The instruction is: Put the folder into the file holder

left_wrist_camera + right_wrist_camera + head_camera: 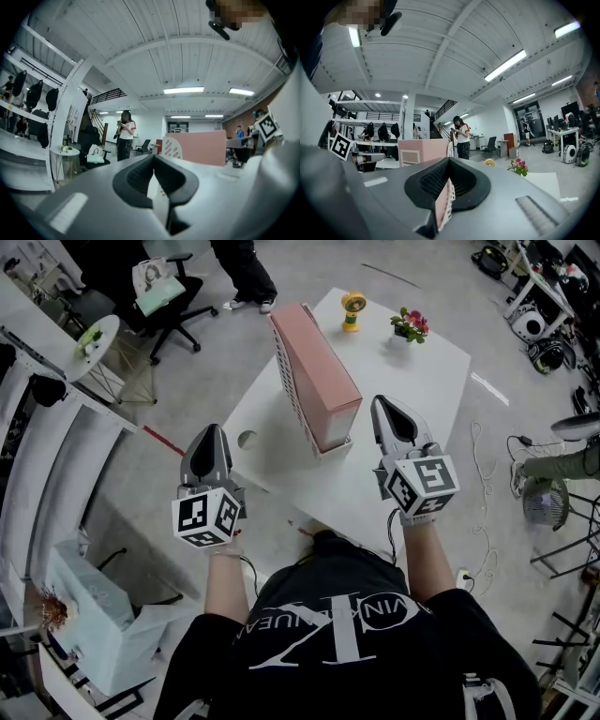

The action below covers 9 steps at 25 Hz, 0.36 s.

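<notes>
Head view: folder (pixel 319 371) stands in the file holder (pixel 330 450) on the table (pixel 427 371); task judged complete. Fingers of left gripper (pixel 213 430) and right gripper (pixel 383 405) together, empty.

The person's bare left forearm (pixel 225 582) and bare right forearm (pixel 429 563) reach forward from short black sleeves, well apart and roughly parallel. The grey two-jaw left gripper (pixel 212 431) points ahead, away from the body, with its marker cube nearest the wrist; its jaws are pressed together with nothing between them. The matching grey right gripper (pixel 382 405) is held slightly farther forward, jaws likewise closed and empty.
</notes>
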{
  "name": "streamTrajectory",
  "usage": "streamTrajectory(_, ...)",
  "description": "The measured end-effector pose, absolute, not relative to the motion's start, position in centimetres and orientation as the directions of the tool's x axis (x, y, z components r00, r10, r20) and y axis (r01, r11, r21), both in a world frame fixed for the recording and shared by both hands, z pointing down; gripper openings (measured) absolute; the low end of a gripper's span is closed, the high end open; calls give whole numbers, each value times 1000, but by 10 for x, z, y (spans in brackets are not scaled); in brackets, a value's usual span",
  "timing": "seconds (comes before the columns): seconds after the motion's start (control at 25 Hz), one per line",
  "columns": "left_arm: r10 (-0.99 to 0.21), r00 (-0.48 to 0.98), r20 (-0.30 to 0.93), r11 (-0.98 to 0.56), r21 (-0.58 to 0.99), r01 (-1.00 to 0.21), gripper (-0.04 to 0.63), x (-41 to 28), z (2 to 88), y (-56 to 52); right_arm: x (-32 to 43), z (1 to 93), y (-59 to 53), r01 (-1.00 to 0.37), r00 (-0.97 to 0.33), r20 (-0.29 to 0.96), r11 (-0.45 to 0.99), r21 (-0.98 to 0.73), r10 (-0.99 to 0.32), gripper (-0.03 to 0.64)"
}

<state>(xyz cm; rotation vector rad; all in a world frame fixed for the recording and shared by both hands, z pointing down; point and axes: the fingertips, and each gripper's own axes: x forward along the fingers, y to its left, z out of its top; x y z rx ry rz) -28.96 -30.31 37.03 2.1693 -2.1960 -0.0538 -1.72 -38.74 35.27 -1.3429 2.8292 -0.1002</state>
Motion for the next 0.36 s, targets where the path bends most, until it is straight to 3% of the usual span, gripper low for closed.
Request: streamTrajectory(0.36, -1000, -17, 20, 18, 67, -998, 0, -291, 374, -305, -18, 360, -391, -770, -637, 30, 634, -71, -770, 6)
